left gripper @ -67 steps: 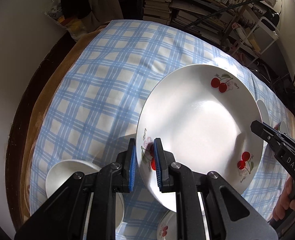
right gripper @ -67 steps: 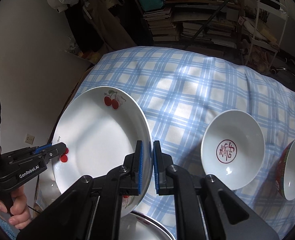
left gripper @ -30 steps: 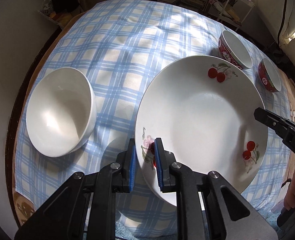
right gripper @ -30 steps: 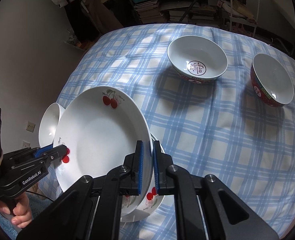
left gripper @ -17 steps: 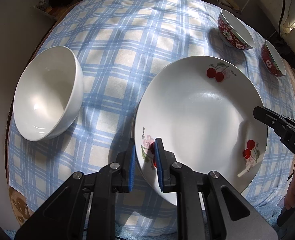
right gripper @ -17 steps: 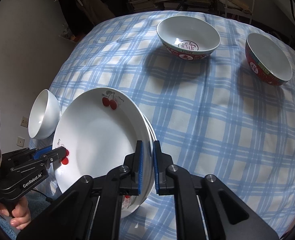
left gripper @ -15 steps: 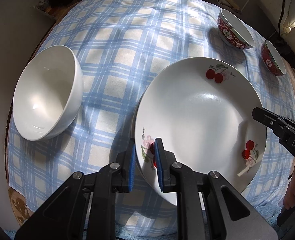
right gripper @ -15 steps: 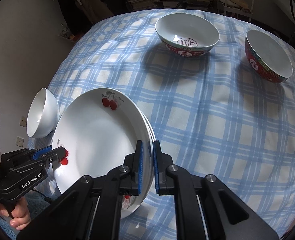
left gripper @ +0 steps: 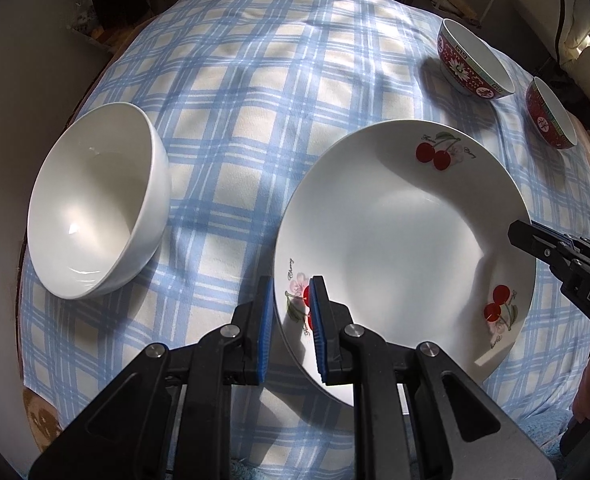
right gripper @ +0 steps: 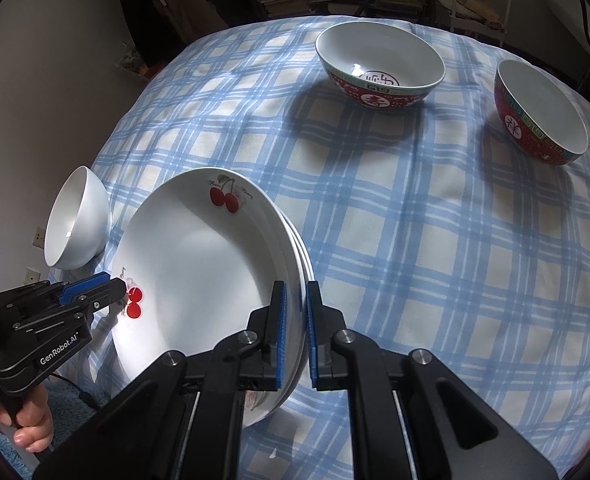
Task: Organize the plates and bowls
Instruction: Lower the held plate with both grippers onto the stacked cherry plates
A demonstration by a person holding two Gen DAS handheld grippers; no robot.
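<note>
Plate (left gripper: 407, 240) rim clamped — each hand-held gripper (left gripper: 289, 316) opposite edge.

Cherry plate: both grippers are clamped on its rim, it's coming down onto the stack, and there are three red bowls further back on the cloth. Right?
Not quite: only two red bowls stand back there, as the right wrist view shows. The third bowl is the plain white bowl beside the stack. Both the left gripper and the right gripper do grip the cherry plate.
</note>
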